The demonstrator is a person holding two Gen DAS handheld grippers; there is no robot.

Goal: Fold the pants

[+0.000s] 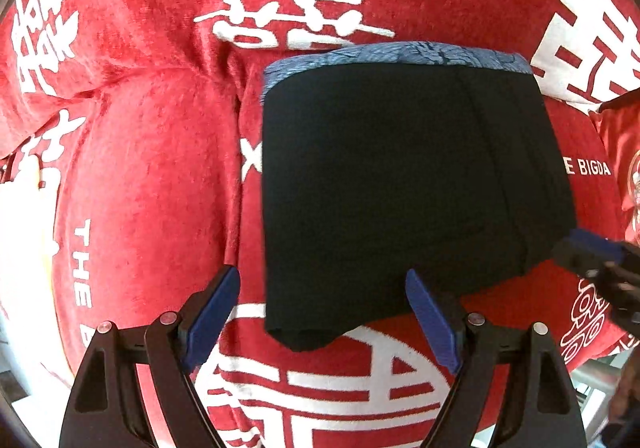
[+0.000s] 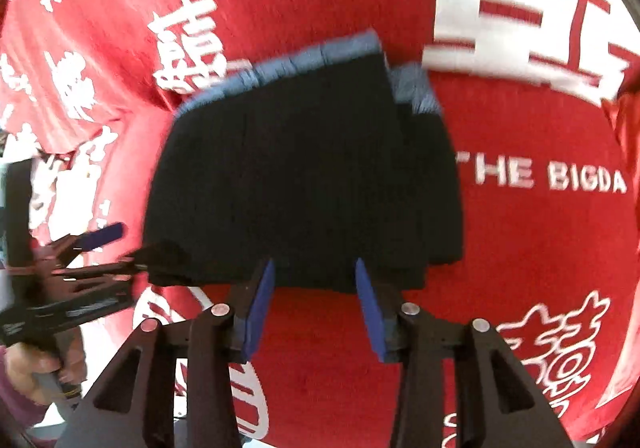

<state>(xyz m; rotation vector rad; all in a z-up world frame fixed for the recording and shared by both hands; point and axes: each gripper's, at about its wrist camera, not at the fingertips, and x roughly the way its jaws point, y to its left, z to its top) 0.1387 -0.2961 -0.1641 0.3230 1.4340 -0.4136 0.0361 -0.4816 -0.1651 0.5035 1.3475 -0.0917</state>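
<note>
I see one pair of black pants (image 1: 400,184) lying folded into a compact block on the red blanket (image 1: 152,176) that covers the surface, a plush cloth printed with white characters and the words "THE BIGDA". The blue patterned waistband (image 1: 400,54) runs along the far edge of the block, and in the right wrist view a second bit of the same blue band (image 2: 416,88) shows just beside the fold on its right side, so the layers do not line up exactly there. There are no containers in either view; the blanket carries only this one garment. I count two grippers. My left gripper (image 1: 324,312) hangs over the near edge of the pants with its blue pads spread wide, the near corner of the black fabric lying below the gap and neither pad pressing on it. My right gripper (image 2: 314,304) sits at the near edge of the block, its jaws partly apart and holding nothing; red blanket shows between the pads. In the left wrist view the right gripper's blue tip shows at the near right corner of the pants. In the right wrist view, which is motion-blurred, a hand (image 2: 28,372) grips the left tool's handle at the lower left.
</note>
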